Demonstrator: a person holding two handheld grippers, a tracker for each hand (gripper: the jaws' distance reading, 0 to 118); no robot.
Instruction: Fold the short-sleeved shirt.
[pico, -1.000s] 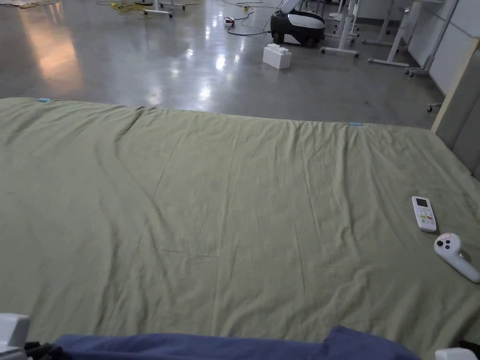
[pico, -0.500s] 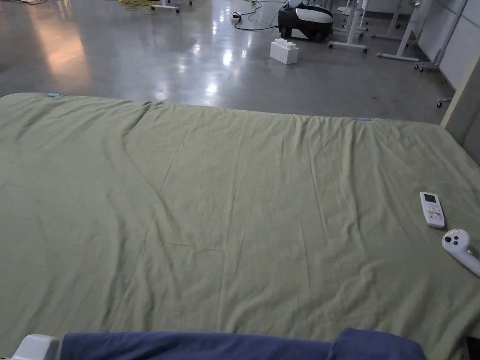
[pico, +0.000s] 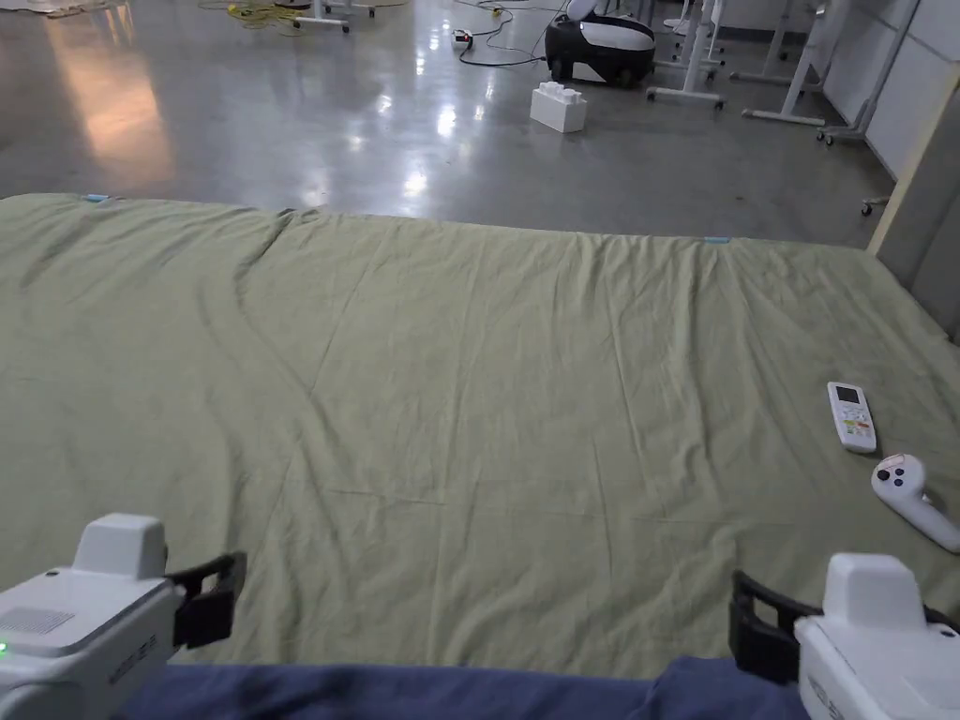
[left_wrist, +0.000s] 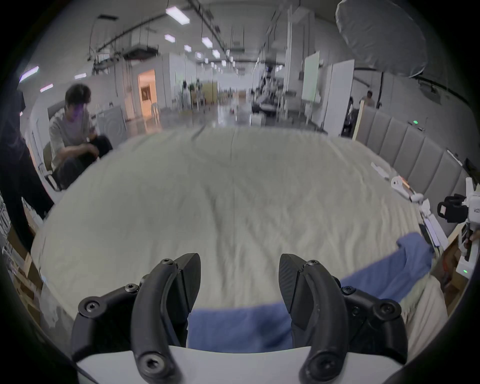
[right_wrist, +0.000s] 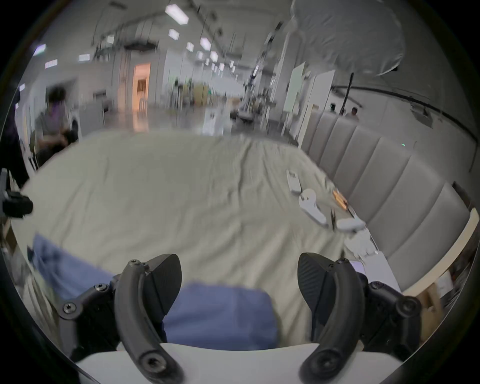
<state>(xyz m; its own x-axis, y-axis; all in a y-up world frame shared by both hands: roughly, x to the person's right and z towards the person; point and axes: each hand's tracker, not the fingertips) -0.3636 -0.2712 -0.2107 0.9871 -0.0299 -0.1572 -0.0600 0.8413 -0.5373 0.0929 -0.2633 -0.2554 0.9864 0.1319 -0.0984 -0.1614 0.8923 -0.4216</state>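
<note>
Both grippers are empty, jaws spread wide: left gripper (left_wrist: 239, 283) and right gripper (right_wrist: 239, 282) hover just above the near edge of the green sheet (pico: 487, 375). Blue shirt (pico: 422, 694) lies bunched right below and between your jaws, one end under each tool, nothing clamped. You're at the pick-up step, folding not begun. Next move: drop each tool onto its own end of the shirt, pinch one layer, then carry it forward onto open sheet ahead. White remote (pico: 851, 416) and controller (pico: 907, 500) sit ahead-right of the right gripper; steer clear.
</note>
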